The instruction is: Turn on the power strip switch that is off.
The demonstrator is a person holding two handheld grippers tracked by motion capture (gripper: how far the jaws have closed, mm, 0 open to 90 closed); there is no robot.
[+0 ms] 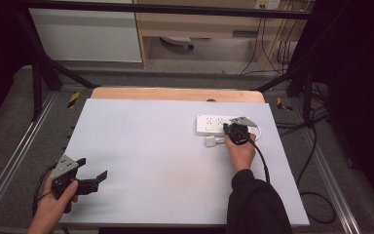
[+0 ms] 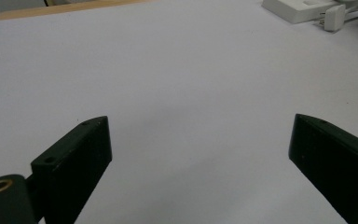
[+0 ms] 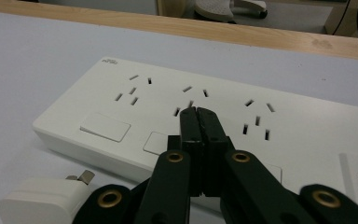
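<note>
- Right hand-held gripper [image 3: 199, 122], jaws clenched on nothing, hovers over the power strip [image 3: 121, 107].
- Left hand-held gripper [image 2: 200, 154] gapes, released.
- White plug [image 3: 42, 203], just beside the strip, looks light, hard, slick; pinch its flat sides.

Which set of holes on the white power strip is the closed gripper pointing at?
The middle set. The right hand-held gripper, jaws shut, sits right over it, with one set on each side.
</note>
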